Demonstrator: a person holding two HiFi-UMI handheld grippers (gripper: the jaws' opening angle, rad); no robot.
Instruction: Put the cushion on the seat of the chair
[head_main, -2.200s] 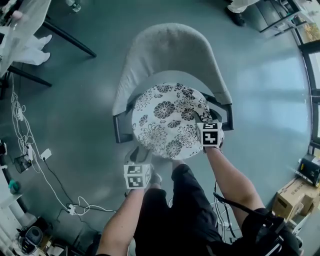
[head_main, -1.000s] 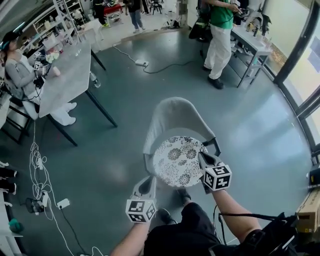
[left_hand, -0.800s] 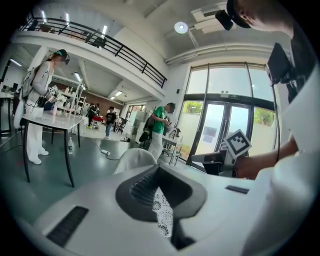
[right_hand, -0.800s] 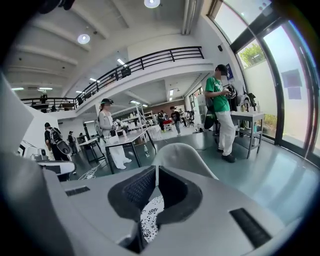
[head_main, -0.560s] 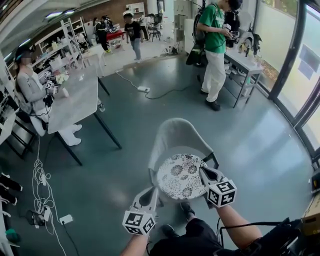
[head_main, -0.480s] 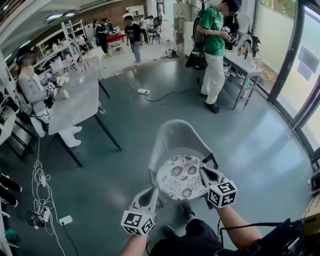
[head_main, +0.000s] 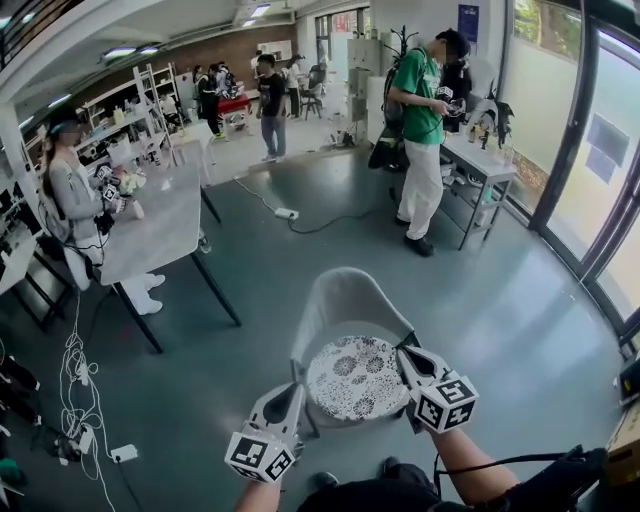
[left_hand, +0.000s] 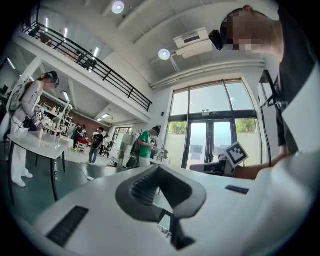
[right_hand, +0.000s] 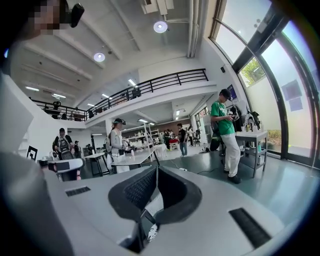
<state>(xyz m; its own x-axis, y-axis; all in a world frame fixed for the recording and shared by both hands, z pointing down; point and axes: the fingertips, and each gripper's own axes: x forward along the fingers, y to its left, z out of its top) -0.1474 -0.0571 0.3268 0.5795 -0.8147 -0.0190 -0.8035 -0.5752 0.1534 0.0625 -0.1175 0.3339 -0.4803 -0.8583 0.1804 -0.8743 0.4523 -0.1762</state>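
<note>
Sitting flat on the seat of the grey chair (head_main: 338, 300), the round flowery cushion (head_main: 352, 378) is right where it belongs. Both grippers hang at its near edge, the left gripper (head_main: 288, 398) just off the cushion's left side and the right gripper (head_main: 407, 356) by its right side, maybe brushing the rim, hard to say from above. Each one has its jaws pressed together with nothing between them.

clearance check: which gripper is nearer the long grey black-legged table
Left. The left gripper is left of the round floral cushion, toward the table; the right gripper, right of it.
</note>
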